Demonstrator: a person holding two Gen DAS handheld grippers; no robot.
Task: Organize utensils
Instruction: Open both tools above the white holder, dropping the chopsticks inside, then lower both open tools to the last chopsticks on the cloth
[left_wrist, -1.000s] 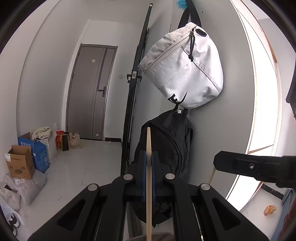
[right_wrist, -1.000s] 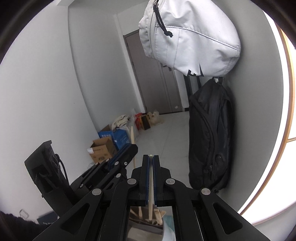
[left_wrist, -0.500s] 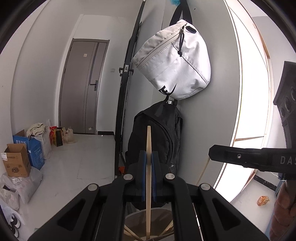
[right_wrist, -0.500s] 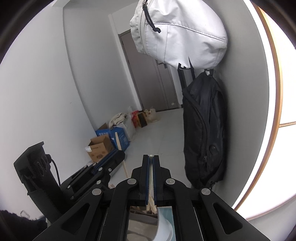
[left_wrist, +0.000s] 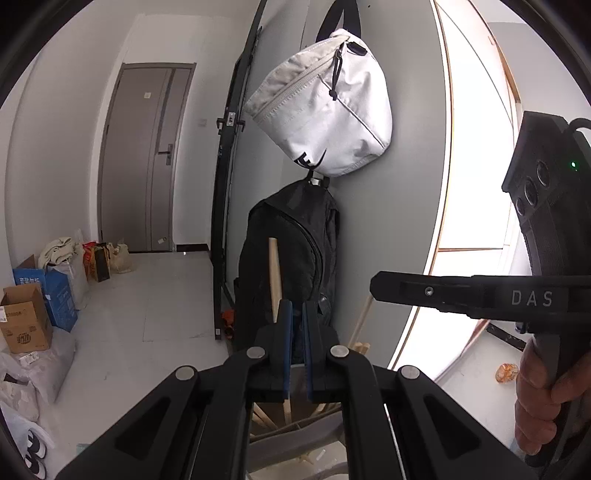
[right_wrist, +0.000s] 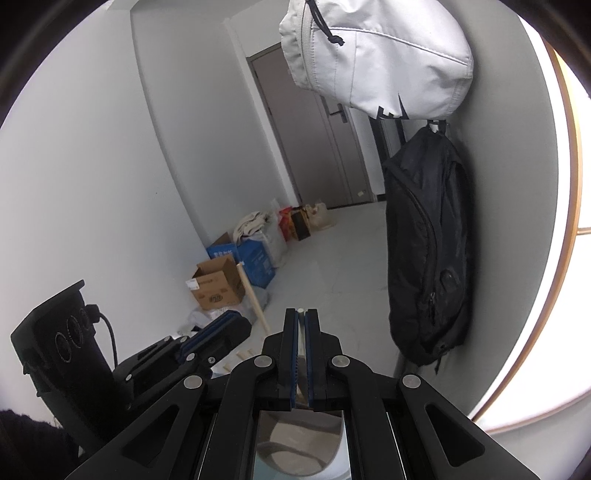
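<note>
Fingers of the left gripper (left_wrist: 297, 332) drawn almost together, only a slit between them and nothing in it. A loose chopstick (left_wrist: 274, 280) leans just left of them, its foot in the grey holder (left_wrist: 325, 421). Right gripper (right_wrist: 301, 332) fingers clamped on a second chopstick (right_wrist: 301, 312) over that holder.
</note>
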